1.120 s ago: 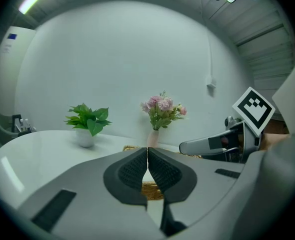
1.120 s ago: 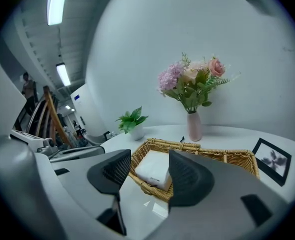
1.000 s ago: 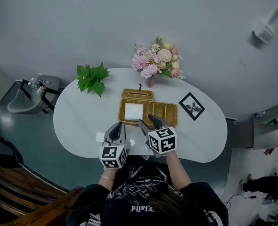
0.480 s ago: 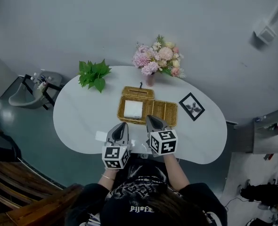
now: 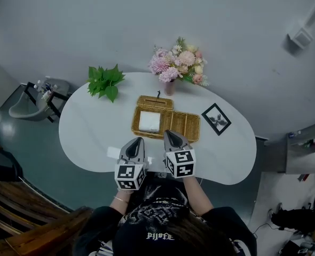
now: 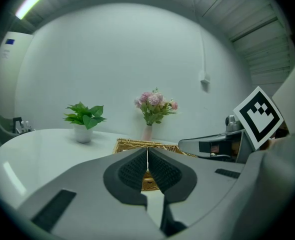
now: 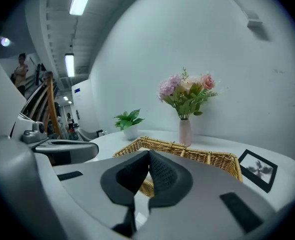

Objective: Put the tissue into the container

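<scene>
A wicker container (image 5: 185,126) with two compartments stands mid-table, and a folded white tissue (image 5: 149,121) lies in its left compartment. My left gripper (image 5: 138,140) hovers just in front of the container, jaws shut with nothing between them (image 6: 147,152). My right gripper (image 5: 167,133) sits beside it at the container's front edge, also shut and empty (image 7: 148,155). From both gripper views the wicker container (image 6: 133,144) (image 7: 202,157) lies straight ahead, and the tissue is hidden behind its wall.
A vase of pink flowers (image 5: 177,67) and a potted green plant (image 5: 105,82) stand at the back of the white table (image 5: 88,132). A framed picture (image 5: 217,119) lies to the right of the container. A small white sheet (image 5: 113,153) lies by the front-left edge.
The right gripper's jaws have gone from open to shut, holding nothing. Both grippers have drawn back slightly from the container toward the person. The tissue has stayed in the left compartment.
</scene>
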Tool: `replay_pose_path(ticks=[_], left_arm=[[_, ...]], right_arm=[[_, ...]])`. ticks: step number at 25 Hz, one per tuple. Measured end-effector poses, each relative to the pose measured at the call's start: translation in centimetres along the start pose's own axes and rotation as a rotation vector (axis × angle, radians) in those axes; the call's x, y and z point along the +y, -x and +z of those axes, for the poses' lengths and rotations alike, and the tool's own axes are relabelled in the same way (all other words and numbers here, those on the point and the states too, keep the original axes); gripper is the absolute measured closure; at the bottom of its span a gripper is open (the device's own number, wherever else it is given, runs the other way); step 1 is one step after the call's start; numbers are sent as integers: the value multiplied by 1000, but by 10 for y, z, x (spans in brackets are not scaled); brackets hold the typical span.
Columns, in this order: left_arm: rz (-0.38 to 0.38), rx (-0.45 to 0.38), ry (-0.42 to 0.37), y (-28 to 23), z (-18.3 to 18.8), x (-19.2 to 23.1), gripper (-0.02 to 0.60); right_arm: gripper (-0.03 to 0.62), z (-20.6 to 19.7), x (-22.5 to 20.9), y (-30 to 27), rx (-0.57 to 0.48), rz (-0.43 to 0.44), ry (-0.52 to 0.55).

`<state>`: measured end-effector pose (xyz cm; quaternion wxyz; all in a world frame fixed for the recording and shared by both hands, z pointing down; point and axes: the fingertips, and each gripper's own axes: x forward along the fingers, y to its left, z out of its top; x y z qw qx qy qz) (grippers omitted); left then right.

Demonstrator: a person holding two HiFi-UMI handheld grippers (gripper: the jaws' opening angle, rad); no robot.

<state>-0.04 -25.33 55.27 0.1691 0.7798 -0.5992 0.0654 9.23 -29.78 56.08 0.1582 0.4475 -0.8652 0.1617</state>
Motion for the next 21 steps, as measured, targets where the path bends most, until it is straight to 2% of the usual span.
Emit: replay_pose_path(ticks=[21], left_arm=[[13, 10, -6, 1, -6, 5, 555]], right_arm=[[571, -6, -8, 1, 20, -19, -9]])
